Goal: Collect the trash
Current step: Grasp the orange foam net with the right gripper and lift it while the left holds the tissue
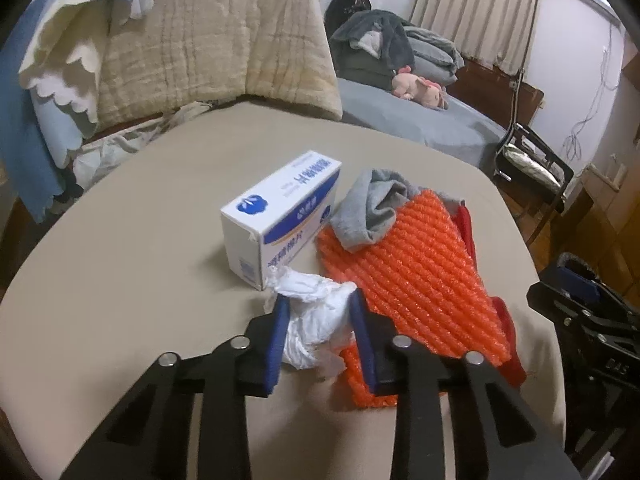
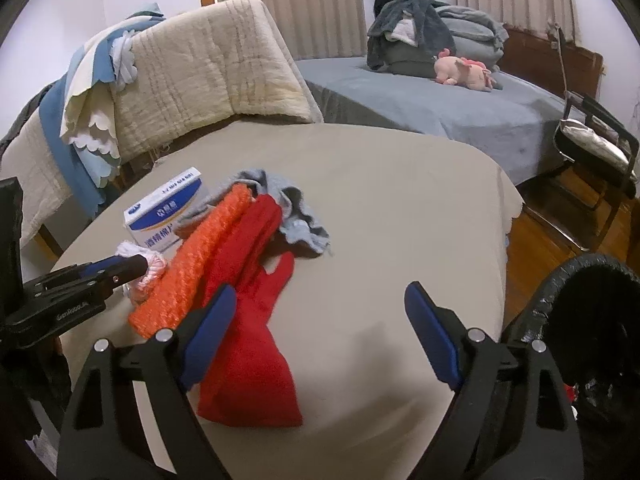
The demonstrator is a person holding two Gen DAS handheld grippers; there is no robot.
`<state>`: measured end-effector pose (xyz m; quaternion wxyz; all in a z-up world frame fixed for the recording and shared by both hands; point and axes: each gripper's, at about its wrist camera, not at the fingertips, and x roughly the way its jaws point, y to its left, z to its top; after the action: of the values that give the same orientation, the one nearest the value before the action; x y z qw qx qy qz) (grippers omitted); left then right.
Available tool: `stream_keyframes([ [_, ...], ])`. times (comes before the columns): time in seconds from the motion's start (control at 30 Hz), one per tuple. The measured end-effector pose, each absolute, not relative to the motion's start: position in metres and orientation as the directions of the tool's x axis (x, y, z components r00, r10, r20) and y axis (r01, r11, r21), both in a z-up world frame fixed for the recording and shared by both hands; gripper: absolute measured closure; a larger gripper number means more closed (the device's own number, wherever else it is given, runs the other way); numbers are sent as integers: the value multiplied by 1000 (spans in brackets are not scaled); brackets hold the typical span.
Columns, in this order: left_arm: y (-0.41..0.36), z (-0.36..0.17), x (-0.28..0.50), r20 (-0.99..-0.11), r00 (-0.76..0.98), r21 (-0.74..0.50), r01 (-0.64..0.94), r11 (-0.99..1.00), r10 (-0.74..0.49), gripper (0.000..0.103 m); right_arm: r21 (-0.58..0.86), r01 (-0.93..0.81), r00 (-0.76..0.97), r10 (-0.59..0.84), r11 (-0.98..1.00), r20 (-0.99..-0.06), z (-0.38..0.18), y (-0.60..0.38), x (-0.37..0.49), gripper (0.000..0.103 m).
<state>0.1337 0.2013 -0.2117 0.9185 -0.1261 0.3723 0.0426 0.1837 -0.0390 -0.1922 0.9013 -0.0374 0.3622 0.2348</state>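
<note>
A crumpled white tissue [image 1: 316, 320] lies on the beige bed sheet [image 1: 140, 248] between the blue pads of my left gripper [image 1: 320, 308], which is closed around it. In the right wrist view the left gripper [image 2: 136, 268] shows at the left, with the tissue [image 2: 154, 266] bulging past its tip. My right gripper [image 2: 320, 300] is open and empty above the sheet, its left finger over a red glove [image 2: 248, 340]. A black bin with a liner [image 2: 592, 320] stands at the right of the bed.
A white and blue box [image 1: 280, 216] stands behind the tissue. An orange foam net [image 1: 412, 276] lies over the red glove, with a grey sock [image 1: 368, 208] on top. A quilted headboard cover [image 1: 208, 44], a second bed [image 2: 440, 100] and a chair [image 2: 600, 140] stand beyond.
</note>
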Motion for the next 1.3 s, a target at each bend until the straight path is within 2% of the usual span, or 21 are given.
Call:
stream_keyframes([
  [0.17, 206, -197, 121, -668, 744, -195, -188, 963, 10, 74, 114, -474, 633, 428, 873, -646, -180, -29, 183, 22],
  [0.43, 215, -180, 107, -646, 761, -163, -215, 963, 60, 74, 130, -531, 602, 481, 837, -638, -172, -1, 175, 33],
  [0.7, 225, -176, 99, -639, 765, -153, -231, 961, 82, 74, 141, -590, 546, 521, 795, -656, -176, 26, 170, 65],
  [0.93, 232, -178, 94, -639, 764, -157, -244, 957, 90, 74, 130, -597, 523, 506, 792, -686, -186, 43, 173, 71],
  [1.03, 232, -178, 94, -639, 764, -154, -243, 958, 91, 74, 132, -593, 508, 496, 794, -704, -193, 45, 176, 77],
  [1.1, 232, -178, 93, -638, 765, -155, -242, 958, 90, 74, 127, -595, 498, 488, 793, -716, -196, 48, 178, 86],
  [1.3, 231, -175, 93, -631, 771, -157, -237, 959, 87, 74, 121, -626, 498, 514, 770, -698, -184, 49, 171, 90],
])
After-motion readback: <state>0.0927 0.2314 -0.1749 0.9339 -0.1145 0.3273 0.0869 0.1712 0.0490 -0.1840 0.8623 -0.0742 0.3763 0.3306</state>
